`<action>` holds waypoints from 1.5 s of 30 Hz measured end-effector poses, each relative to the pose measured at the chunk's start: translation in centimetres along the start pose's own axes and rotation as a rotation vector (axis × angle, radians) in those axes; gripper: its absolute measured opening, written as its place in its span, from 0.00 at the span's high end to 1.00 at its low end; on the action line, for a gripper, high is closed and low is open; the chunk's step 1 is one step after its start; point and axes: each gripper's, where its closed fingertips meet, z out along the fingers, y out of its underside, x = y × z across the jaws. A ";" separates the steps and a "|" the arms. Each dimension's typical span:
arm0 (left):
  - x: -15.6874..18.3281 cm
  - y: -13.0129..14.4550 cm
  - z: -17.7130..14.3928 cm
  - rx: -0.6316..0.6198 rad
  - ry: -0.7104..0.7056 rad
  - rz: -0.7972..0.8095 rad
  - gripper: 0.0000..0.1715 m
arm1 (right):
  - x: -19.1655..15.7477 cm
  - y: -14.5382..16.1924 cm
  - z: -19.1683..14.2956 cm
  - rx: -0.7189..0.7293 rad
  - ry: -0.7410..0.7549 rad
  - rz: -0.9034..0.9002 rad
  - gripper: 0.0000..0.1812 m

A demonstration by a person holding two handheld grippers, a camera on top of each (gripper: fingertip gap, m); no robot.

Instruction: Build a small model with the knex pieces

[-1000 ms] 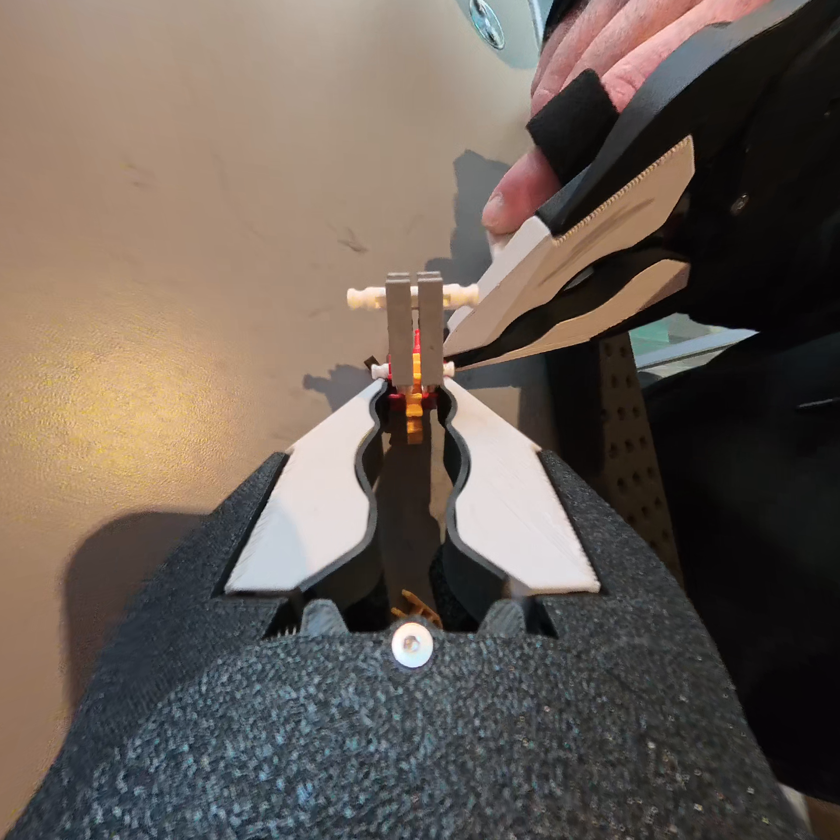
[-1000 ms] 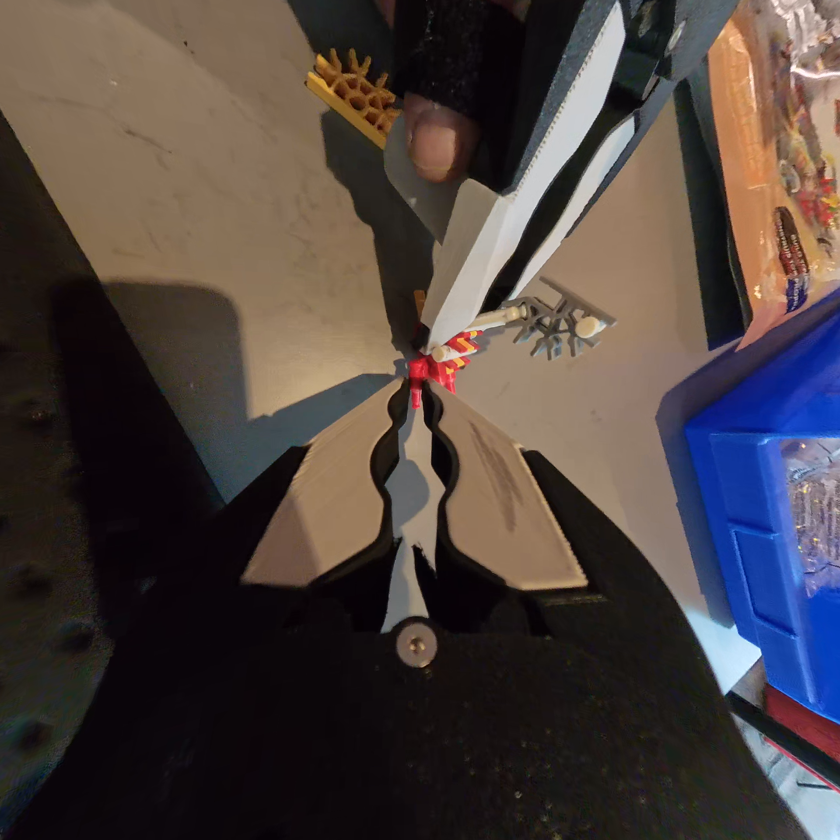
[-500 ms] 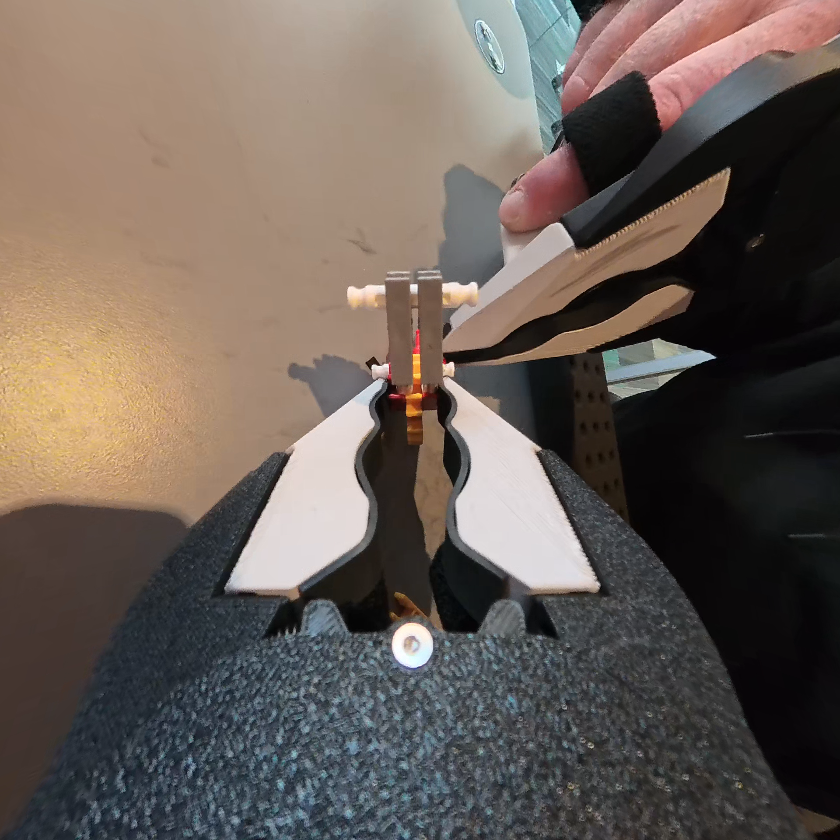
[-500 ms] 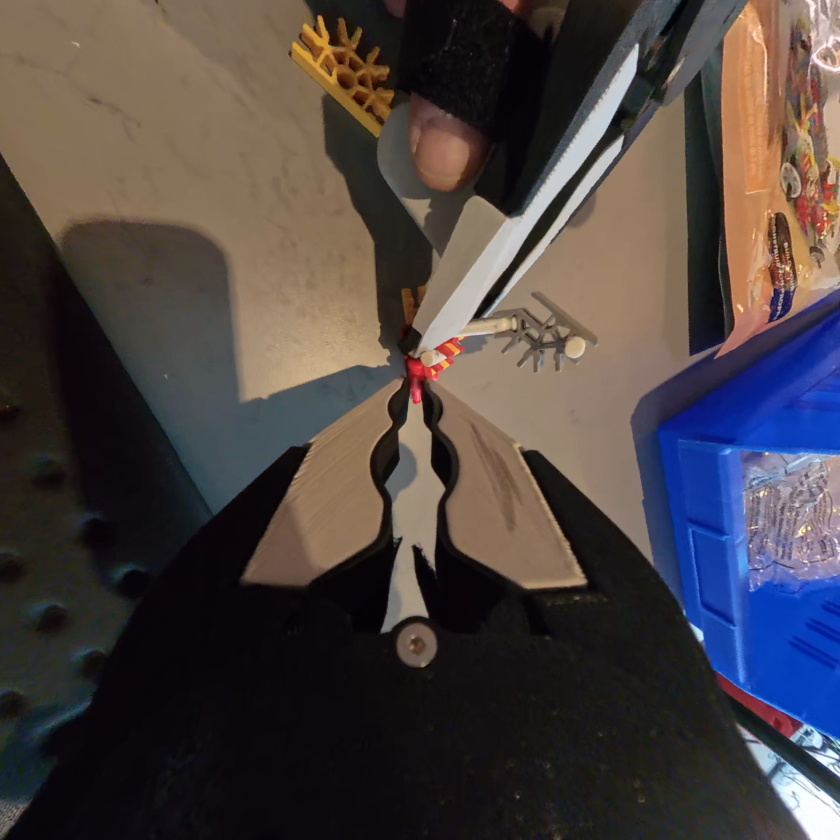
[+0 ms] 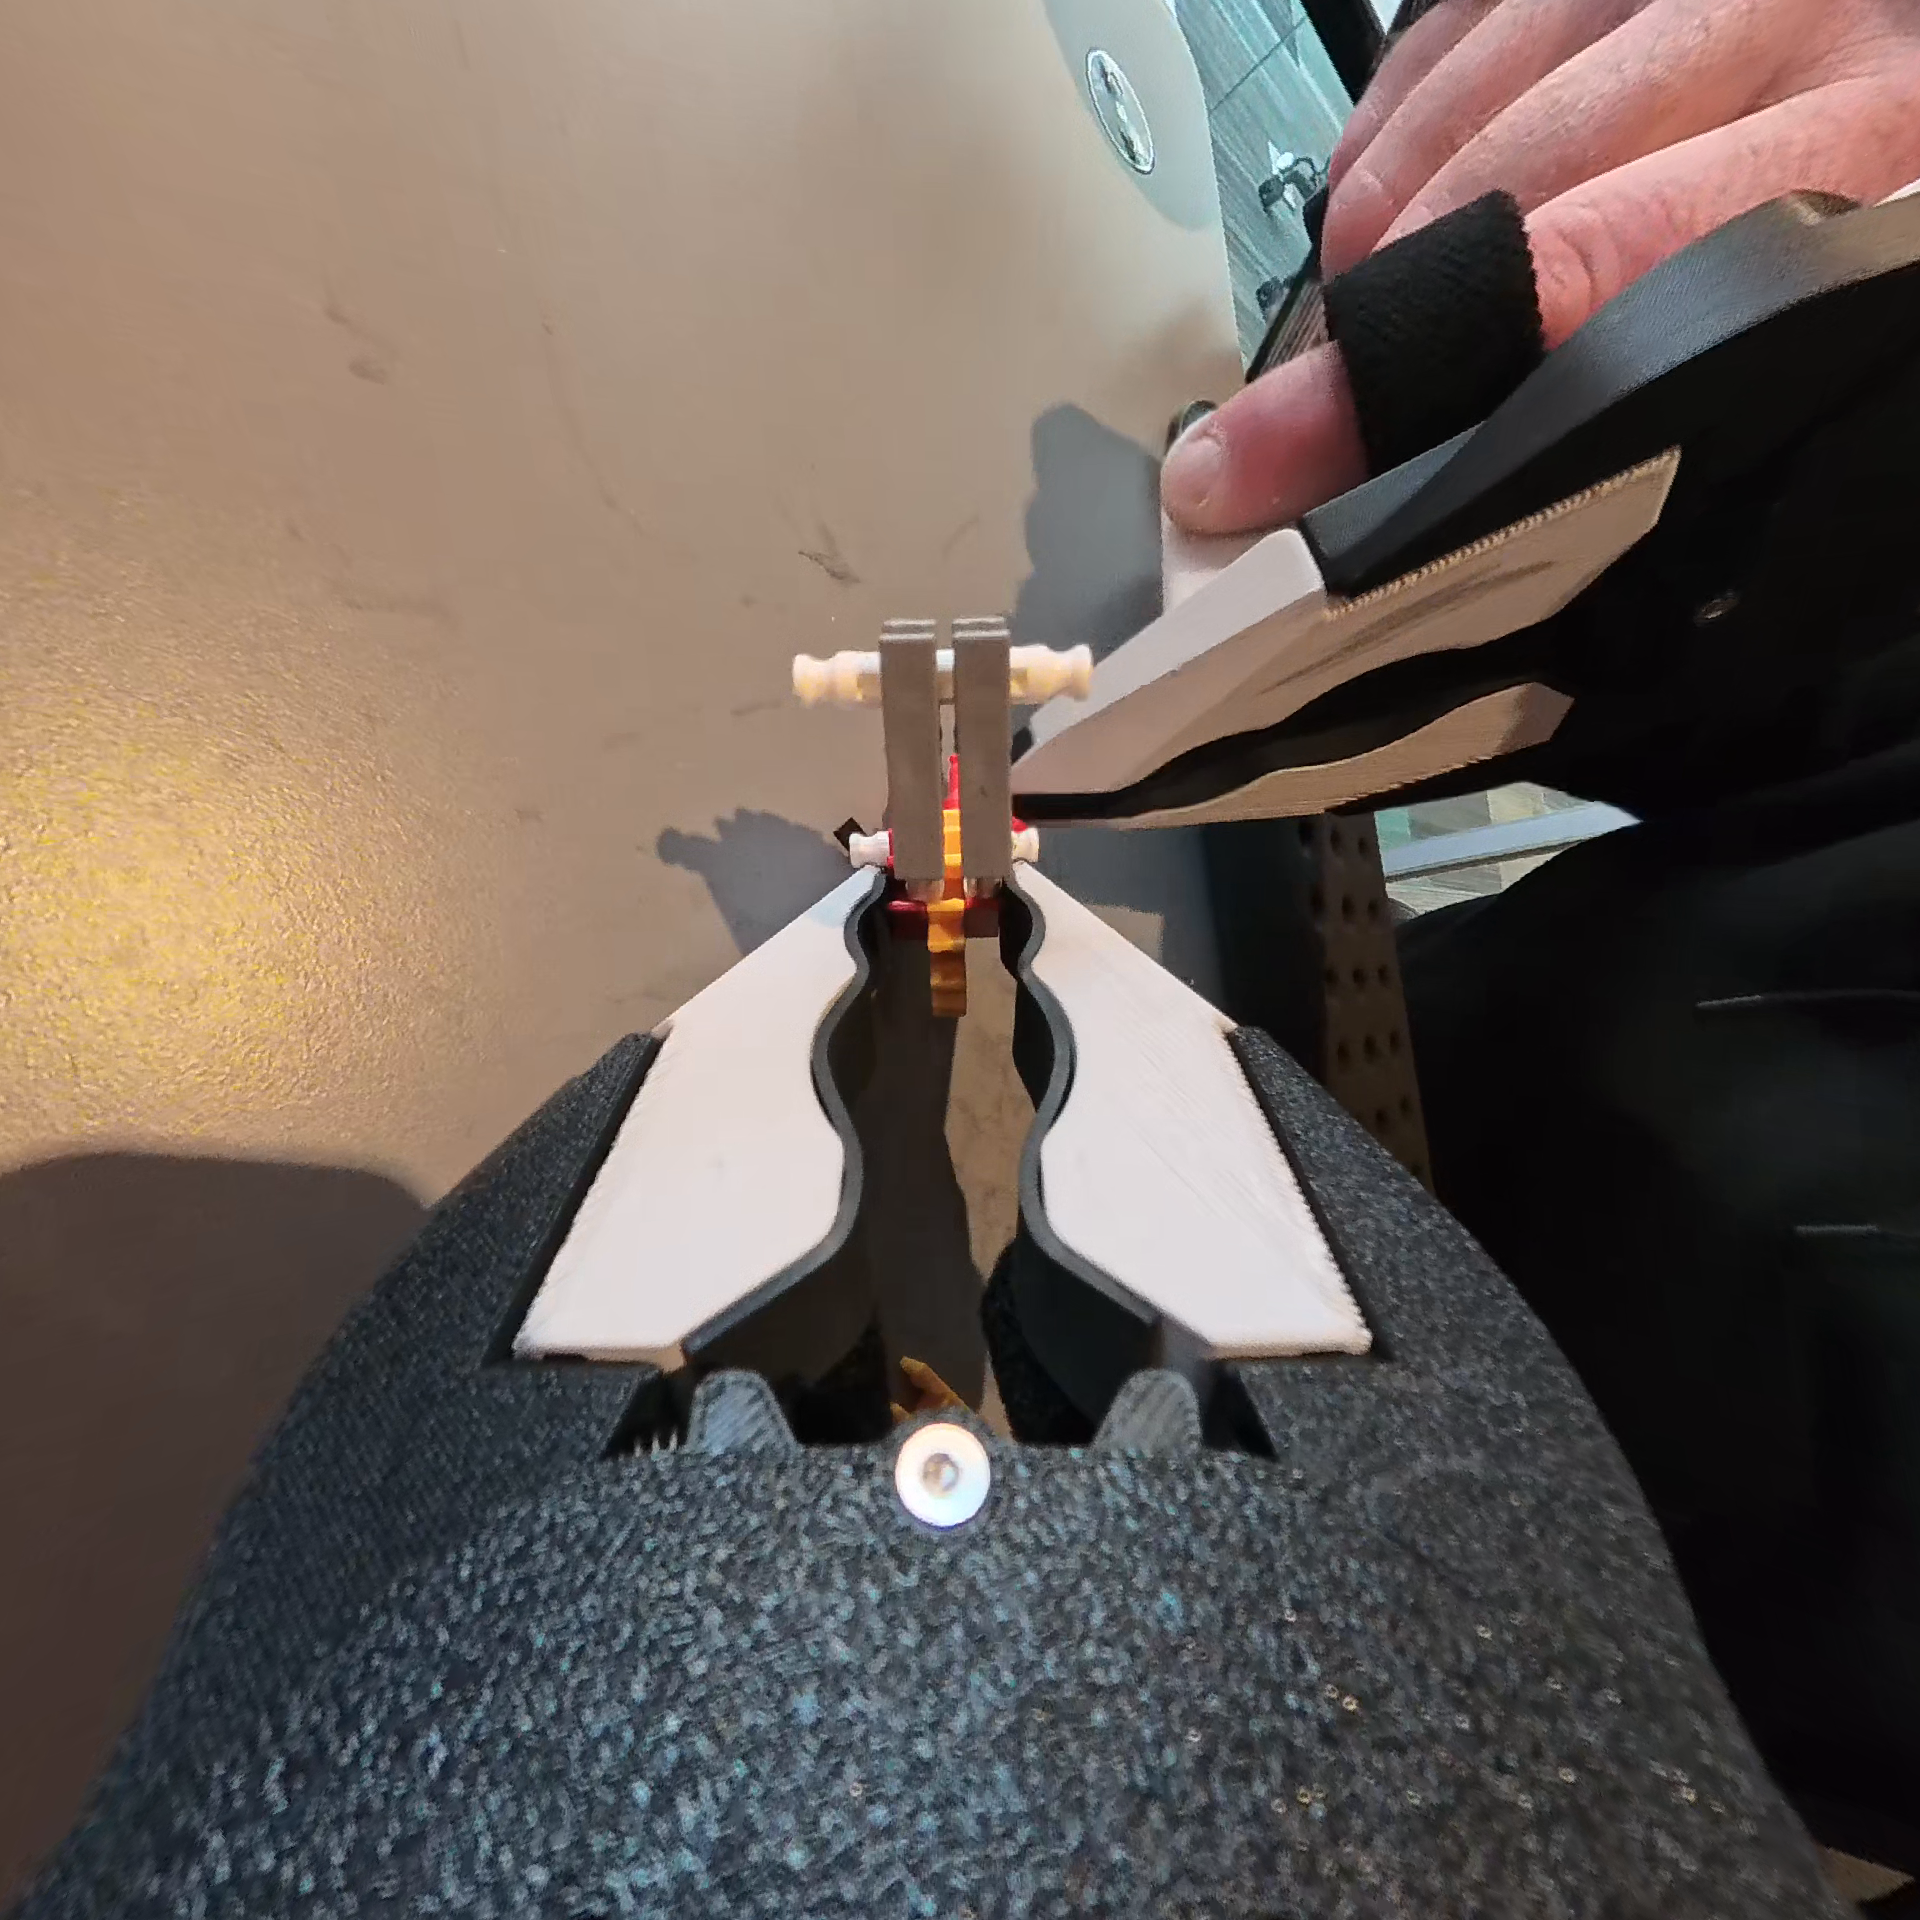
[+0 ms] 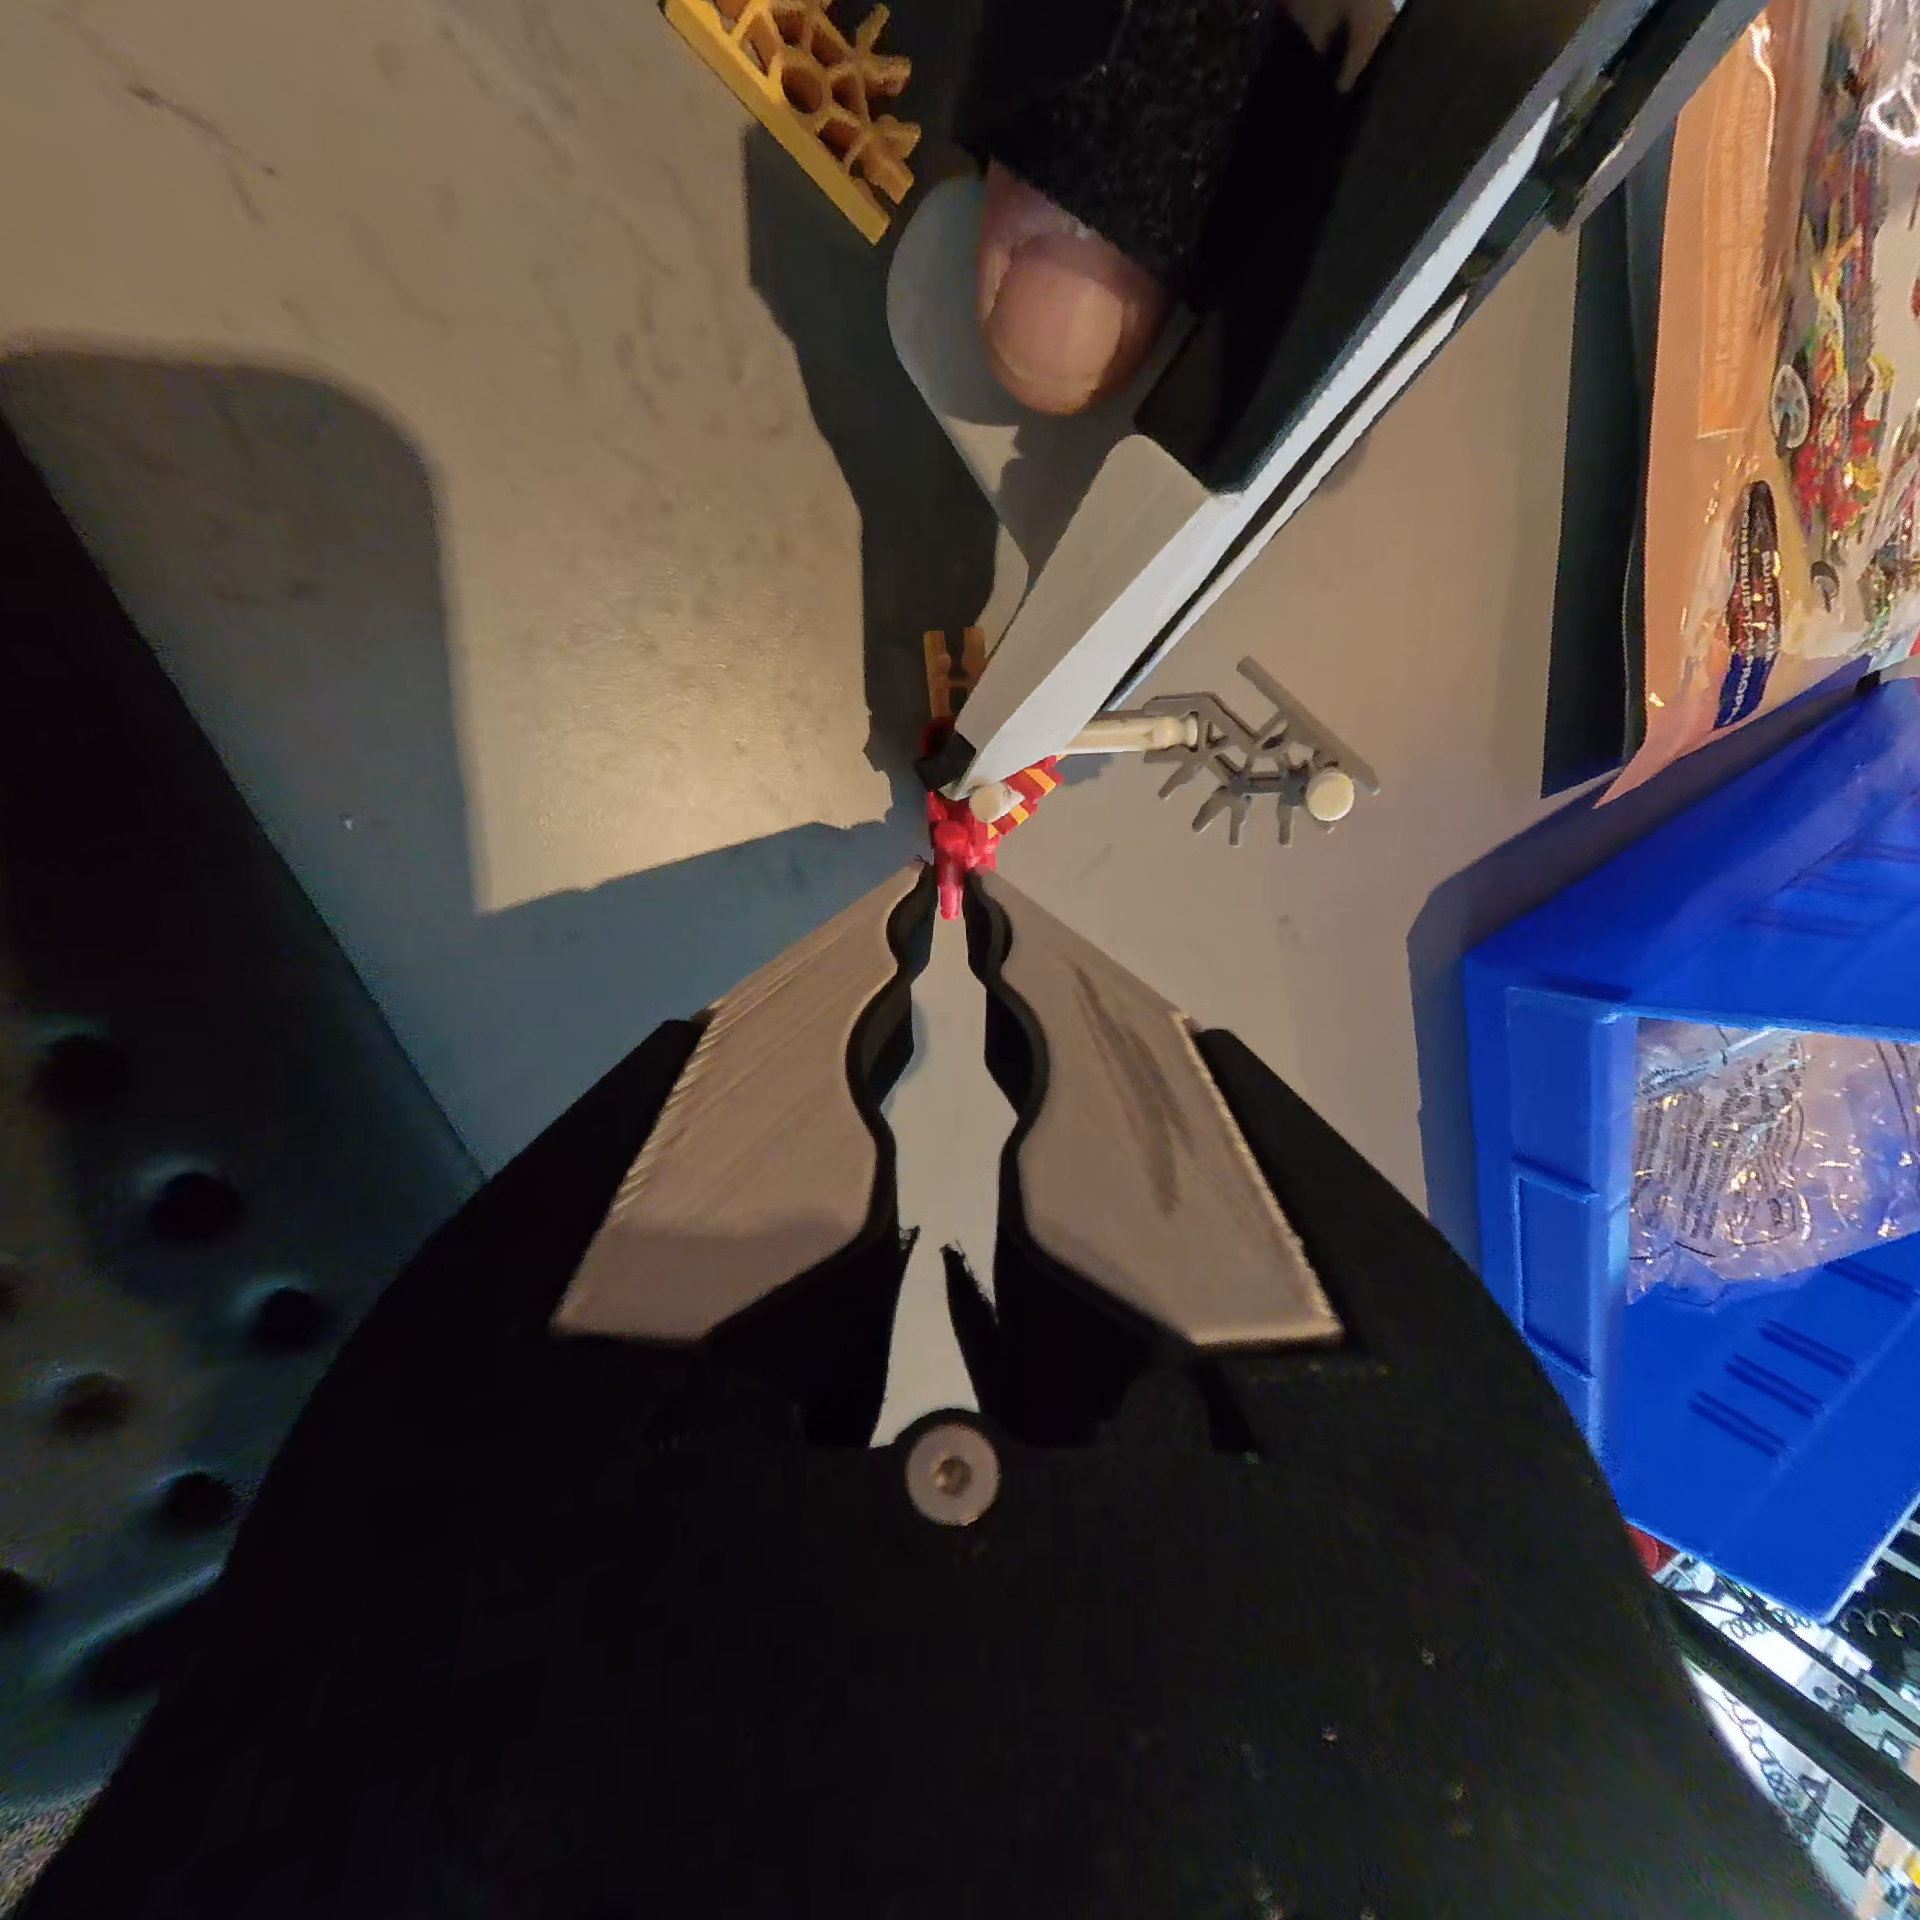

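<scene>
Left tongs (image 5: 943, 883): narrow, clamped on a small toy build (image 5: 943, 790) at their tips; two grey plates (image 5: 943, 758) rise beyond, joined by white rods (image 5: 831, 675).

Right tongs (image 6: 951, 878): narrow, gripping a red piece (image 6: 954, 831) that touches the same build.

Both tips meet at the build, above the desk (image 6: 582, 582).

Beyond the right tongs: yellow piece (image 6: 810, 94). To their right: blue bin (image 6: 1704, 1143), printed bag (image 6: 1787, 395).

Joined or not: cannot tell.
</scene>
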 end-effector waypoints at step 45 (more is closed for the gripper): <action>0.0 -0.2 0.4 -0.034 -0.060 0.194 0.89 | 0.3 -0.5 1.8 0.410 -0.477 0.156 0.87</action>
